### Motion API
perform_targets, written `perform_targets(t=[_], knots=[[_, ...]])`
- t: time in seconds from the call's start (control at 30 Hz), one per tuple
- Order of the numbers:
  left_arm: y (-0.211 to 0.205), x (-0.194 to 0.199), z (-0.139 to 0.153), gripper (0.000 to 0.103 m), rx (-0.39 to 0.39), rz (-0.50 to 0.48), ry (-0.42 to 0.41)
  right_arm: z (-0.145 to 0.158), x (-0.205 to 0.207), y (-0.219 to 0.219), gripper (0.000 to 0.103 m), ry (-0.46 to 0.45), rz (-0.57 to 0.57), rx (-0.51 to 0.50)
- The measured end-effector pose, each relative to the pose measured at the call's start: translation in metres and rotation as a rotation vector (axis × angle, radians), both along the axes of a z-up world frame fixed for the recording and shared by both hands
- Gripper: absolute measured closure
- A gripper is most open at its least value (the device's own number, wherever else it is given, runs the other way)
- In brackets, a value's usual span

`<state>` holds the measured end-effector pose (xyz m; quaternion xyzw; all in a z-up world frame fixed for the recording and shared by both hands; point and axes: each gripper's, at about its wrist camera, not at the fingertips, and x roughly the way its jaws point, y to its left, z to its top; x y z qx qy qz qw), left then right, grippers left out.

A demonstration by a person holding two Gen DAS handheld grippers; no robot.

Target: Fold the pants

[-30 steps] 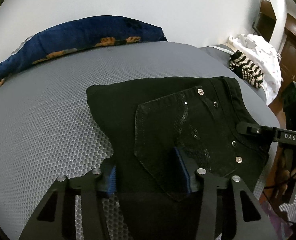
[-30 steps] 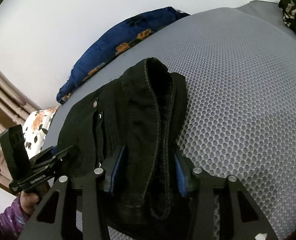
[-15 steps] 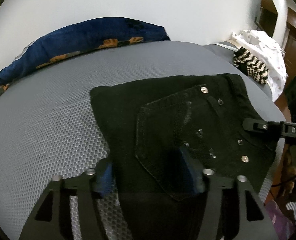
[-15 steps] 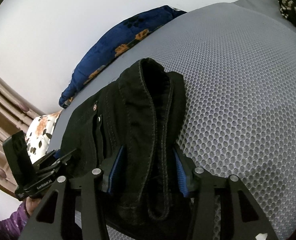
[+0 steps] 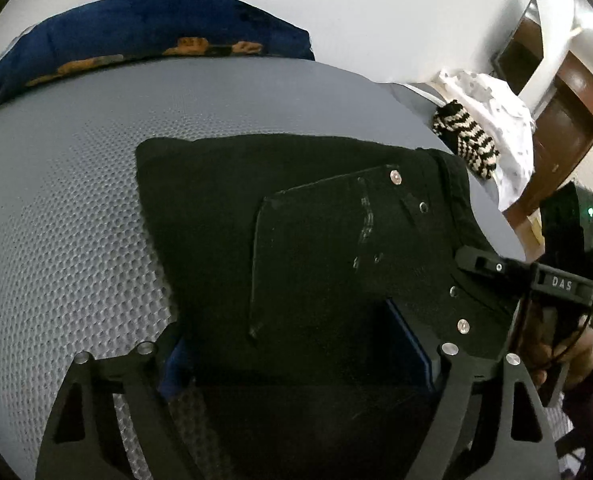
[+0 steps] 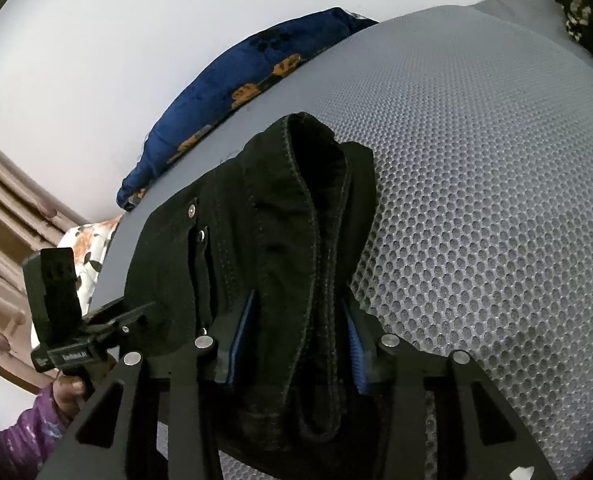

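Fingers of the left gripper (image 5: pixel 300 344) are opening, blue pads straddling the near edge of the pants (image 5: pixel 296 240) without pressing. The right gripper (image 6: pixel 296 340) is closing on the bunched waistband, denim filling the gap between its pads. Folded into a compact stack, the pants lie on the grey mesh mattress (image 5: pixel 68 240), long axis running from the left gripper toward the right. Beyond the pants toward the blue pillow (image 5: pixel 136 48) lies bare mattress; the mattress edge lies just past the waistband.
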<state>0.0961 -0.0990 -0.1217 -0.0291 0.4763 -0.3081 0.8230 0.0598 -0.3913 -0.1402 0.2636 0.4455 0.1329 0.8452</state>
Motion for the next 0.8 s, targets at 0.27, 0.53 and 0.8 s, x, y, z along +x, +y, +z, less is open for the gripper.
perform_targets(t=[0.27, 0.53, 0.8], knots=[[0.031, 0.011, -0.003, 0.044, -0.138, 0.022, 0.069, -0.005, -0.003, -0.010, 0.063, 0.009, 0.002, 0.049], [0.029, 0.016, 0.000, 0.061, -0.157, -0.022, 0.058, -0.002, -0.004, -0.007, 0.064, 0.001, -0.002, 0.026], [0.029, 0.002, 0.011, 0.074, -0.114, -0.010, -0.026, 0.004, -0.001, 0.000, 0.071, -0.008, -0.011, 0.066]])
